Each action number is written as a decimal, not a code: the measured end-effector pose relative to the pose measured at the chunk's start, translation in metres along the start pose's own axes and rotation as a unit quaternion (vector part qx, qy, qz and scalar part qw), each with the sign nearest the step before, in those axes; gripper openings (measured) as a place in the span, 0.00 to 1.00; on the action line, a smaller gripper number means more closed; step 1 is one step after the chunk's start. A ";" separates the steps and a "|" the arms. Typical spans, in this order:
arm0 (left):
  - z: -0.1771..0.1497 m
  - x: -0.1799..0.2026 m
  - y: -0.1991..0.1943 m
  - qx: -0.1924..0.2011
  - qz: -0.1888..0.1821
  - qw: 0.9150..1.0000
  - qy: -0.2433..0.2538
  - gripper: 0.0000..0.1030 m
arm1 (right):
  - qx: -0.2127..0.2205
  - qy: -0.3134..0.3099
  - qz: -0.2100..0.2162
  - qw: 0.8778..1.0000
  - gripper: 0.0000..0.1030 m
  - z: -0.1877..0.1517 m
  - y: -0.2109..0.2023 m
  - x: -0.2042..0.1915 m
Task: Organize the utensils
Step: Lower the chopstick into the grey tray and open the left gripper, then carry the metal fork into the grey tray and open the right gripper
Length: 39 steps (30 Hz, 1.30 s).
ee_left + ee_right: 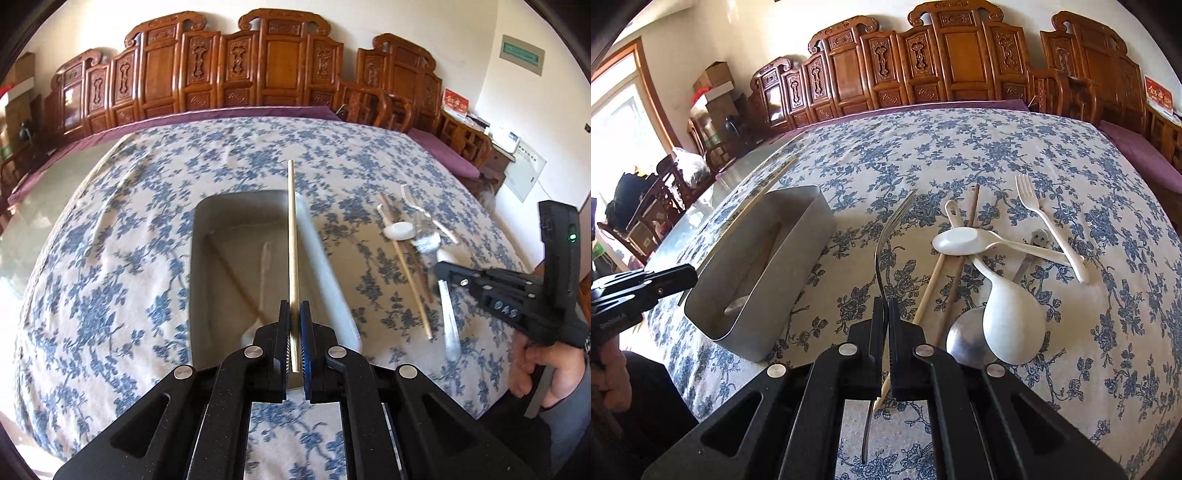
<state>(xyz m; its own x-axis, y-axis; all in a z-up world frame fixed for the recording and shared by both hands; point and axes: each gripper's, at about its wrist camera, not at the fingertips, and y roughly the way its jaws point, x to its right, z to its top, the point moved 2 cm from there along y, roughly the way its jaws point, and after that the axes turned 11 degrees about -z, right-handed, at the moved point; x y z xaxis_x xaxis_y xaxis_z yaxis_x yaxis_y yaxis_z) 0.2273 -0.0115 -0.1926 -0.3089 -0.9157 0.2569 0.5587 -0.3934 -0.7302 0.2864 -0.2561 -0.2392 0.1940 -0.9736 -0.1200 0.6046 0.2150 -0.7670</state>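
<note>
Left gripper clamped on a pale chopstick, pinched near one end so the long shaft points out over the grey bin, likely for dropping lengthwise inside; right gripper squeezed tight on a metal fork around mid-handle, tines raised off the floral tablecloth, probably so the fork clears the pile on the way to the bin; unsorted pile just beside that gripper: white spoon, white rice paddle, white plastic fork, two more chopsticks, a steel spoon bowl half under the paddle. Bin contents blurred in the left view, seemingly one chopstick and one pale utensil; small metal piece under the white handles hard to identify; fork's handle end cut off behind the gripper body.
</note>
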 end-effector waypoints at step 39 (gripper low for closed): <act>0.005 -0.053 -0.010 0.014 0.037 0.999 -0.037 0.23 | 0.038 -0.028 0.044 0.998 0.04 0.021 -0.032 -0.059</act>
<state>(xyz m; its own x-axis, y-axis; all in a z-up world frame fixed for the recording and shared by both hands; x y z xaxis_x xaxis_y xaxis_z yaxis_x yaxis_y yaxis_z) 0.2423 0.0405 -0.1961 -0.2083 -0.9456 0.2499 0.5998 -0.3253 -0.7310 0.2716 -0.2036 -0.1944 0.2908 -0.9452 -0.1487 0.6399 0.3077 -0.7041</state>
